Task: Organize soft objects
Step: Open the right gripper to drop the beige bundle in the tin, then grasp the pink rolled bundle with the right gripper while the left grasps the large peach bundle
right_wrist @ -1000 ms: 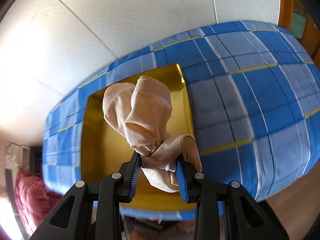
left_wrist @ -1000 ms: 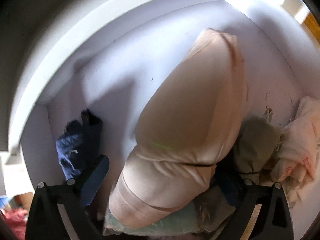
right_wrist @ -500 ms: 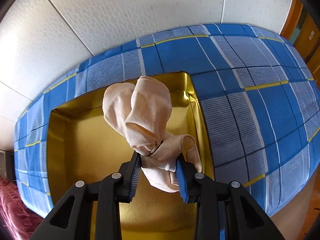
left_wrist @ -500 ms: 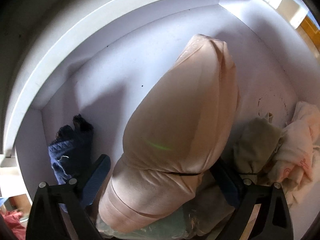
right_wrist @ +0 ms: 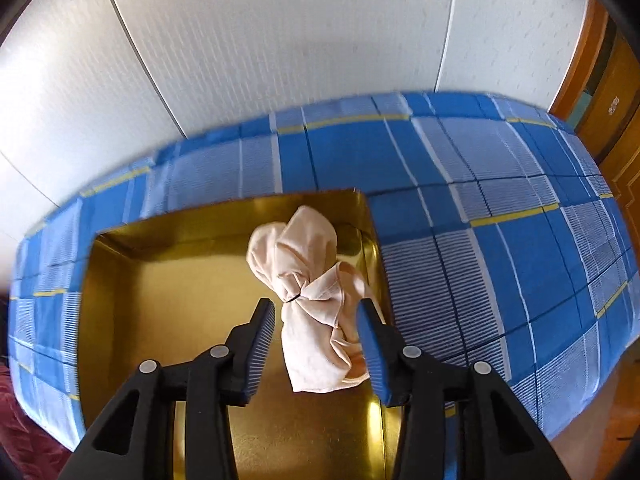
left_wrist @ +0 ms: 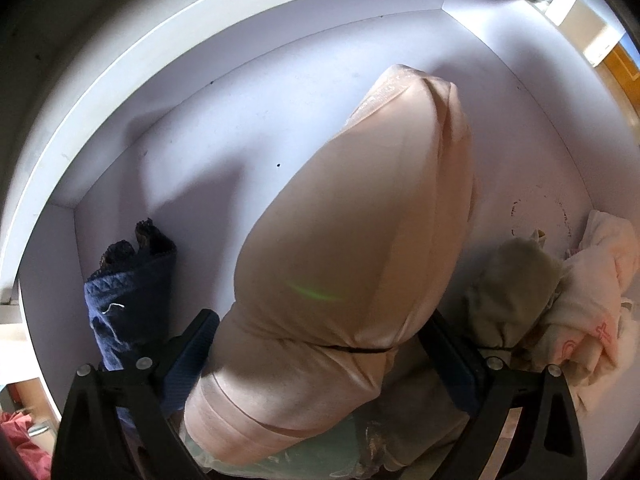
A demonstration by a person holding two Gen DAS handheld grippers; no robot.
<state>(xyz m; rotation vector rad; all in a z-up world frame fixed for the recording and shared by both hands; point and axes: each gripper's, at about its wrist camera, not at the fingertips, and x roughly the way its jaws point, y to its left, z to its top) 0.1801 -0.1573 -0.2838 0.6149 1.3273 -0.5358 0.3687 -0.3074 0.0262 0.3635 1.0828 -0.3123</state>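
In the left wrist view my left gripper [left_wrist: 318,320] points down into a white box [left_wrist: 240,120]. It is shut on a big rolled beige bundle [left_wrist: 352,220], and both blue pads press its lower sides. In the right wrist view a small knotted peach cloth [right_wrist: 304,264] lies in the gold tray [right_wrist: 168,300], near its right wall. My right gripper [right_wrist: 314,308] straddles that cloth. Its jaws are opening, and the left pad stands clear of the fabric.
In the box, a dark blue cloth [left_wrist: 128,288] lies at the left, with an olive-grey cloth [left_wrist: 516,280] and a white-and-pink cloth [left_wrist: 592,300] at the right. The tray sits on a blue plaid bedsheet [right_wrist: 480,200] against a white wall [right_wrist: 280,40].
The right gripper came down over the tray and let go of the peach cloth, which now lies in it. The left gripper sank a little into the box with the bundle.
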